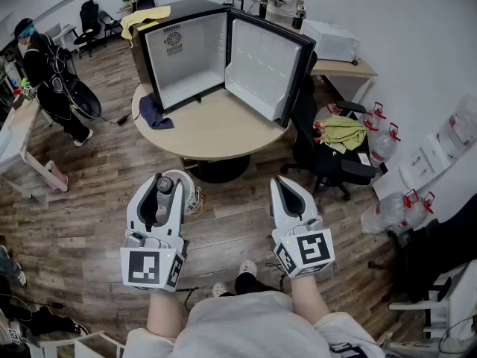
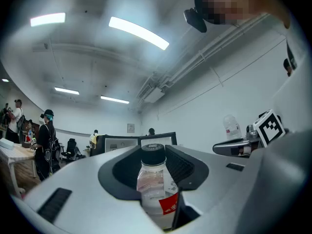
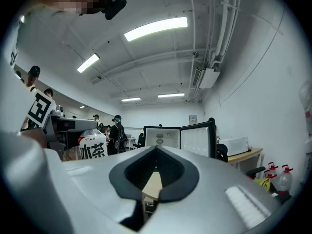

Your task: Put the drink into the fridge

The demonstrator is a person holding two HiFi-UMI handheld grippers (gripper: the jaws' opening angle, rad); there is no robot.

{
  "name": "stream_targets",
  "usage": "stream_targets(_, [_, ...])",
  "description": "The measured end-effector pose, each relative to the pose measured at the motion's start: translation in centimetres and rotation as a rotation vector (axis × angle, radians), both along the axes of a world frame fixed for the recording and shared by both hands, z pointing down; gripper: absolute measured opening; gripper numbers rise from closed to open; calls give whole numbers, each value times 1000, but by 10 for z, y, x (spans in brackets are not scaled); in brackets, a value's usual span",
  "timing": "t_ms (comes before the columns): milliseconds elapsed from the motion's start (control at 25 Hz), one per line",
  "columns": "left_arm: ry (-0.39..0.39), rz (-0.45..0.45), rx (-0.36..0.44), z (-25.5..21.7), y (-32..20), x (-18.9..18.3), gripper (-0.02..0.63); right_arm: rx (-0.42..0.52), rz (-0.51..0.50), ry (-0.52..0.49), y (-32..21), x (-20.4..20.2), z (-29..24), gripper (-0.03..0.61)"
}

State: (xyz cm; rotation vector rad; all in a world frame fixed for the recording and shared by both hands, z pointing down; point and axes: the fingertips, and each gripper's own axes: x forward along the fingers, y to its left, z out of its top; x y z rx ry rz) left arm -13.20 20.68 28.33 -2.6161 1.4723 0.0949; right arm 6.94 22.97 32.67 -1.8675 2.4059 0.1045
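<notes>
Head view shows the drink [image 1: 164,186] clenched in the fingers of the left gripper [image 1: 166,176], well short of the open fridge [image 1: 186,66], where its smooth body could slip mid-carry; the right gripper [image 1: 287,180] has its fingers closed, empty

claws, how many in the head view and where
2. The left claw at lower left grips a bottle; the right claw at lower right is shut and empty. None seem hidden.

Lower centre, left gripper view: the drink bottle [image 2: 155,178] has a black cap and a red-white label. Upper centre, head view: the fridge [image 1: 186,60] is black outside, white inside.
</notes>
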Motion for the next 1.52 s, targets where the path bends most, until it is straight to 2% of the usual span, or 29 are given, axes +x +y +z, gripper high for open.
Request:
stream_targets(480, [1,-3,5,-2,-7,8,156,4,-8,9,-9,5,-2,11])
stream_targets(680, [-1,-10,4,-1,-19,17,156,19,-1,-21,-24,20,-3,11])
stream_targets(1520, [24,-79,47,-11,-74,78,156,36,-116,-9,-96,76,-2,11])
